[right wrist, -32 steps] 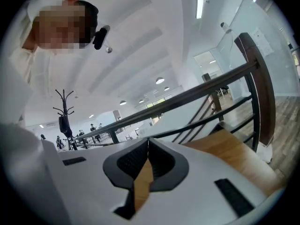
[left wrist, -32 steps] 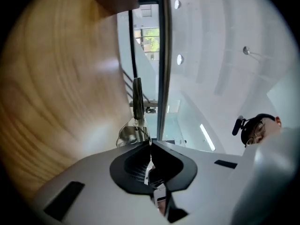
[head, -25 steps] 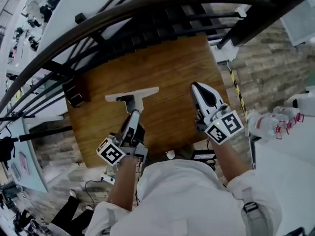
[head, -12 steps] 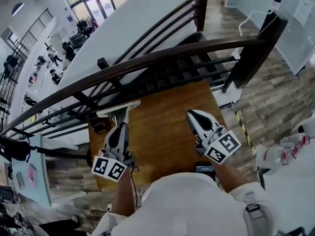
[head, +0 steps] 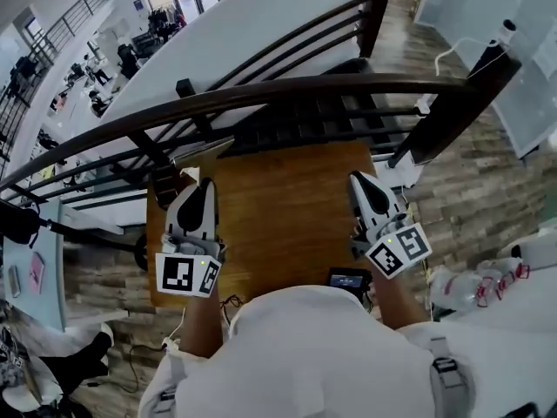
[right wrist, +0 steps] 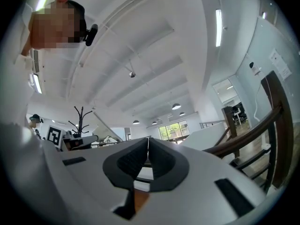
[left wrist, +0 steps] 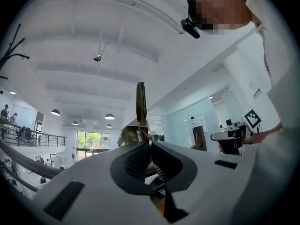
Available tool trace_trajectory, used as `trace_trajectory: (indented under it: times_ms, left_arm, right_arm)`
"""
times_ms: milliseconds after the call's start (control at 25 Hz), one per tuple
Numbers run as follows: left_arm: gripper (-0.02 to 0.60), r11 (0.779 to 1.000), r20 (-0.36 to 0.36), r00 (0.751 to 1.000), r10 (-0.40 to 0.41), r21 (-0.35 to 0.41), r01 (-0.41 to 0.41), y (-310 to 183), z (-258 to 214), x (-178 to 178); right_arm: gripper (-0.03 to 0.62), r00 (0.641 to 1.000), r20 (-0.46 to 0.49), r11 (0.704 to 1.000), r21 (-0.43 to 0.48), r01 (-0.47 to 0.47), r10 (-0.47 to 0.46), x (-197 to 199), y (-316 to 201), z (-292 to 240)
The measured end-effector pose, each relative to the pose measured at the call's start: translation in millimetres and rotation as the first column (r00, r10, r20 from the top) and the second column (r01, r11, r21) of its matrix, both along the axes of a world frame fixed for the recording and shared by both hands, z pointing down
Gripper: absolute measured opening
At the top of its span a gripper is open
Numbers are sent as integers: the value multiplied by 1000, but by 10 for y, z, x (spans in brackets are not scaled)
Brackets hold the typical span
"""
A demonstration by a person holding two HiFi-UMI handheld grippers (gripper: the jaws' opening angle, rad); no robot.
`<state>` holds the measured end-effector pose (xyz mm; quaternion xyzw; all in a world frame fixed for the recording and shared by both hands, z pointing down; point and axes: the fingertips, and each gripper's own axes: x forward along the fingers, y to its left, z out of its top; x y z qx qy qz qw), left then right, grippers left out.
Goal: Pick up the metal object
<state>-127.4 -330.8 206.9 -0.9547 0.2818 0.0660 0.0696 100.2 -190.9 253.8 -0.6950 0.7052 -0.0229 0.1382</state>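
**A:** Is the metal object up off the worktop yet?

**B:** It looks so. The left gripper has its jaws clamped on the object's lower end, and the flat strip stands upright out of them. In the head view it is held above the worktop's far left corner, close to the dark railing just beyond the worktop, not lying on the wood.

**A:** And the right gripper?

**B:** Jaws pressed together with nothing between them. It hangs above the worktop's right edge, well apart from the object.

**A:** So what's left?

**B:** Little, I'd judge. The pick-up itself seems done. What remains is holding the grip firm so the thin strip doesn't slip or swing.
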Motion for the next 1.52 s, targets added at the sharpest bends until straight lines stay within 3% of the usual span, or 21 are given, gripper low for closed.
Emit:
trace_trajectory:
  times_ms: [400,960,1520]
  left_arm:
    - [18,997,-32,999,-22,-76,19,-40,248,-110]
    - [18,990,-41,999,36,-136,-41,91,412,36]
    - [20,963,-43,992,122,-236,-129,329,713,358]
  right_arm:
    - [24,995,-80,994,-85,-62,55,139,-66,239]
    - [23,997,-51,994,-97,-55,50,219,59,374]
    - [23,1000,-24,993,-114,7,-10,279,133,556]
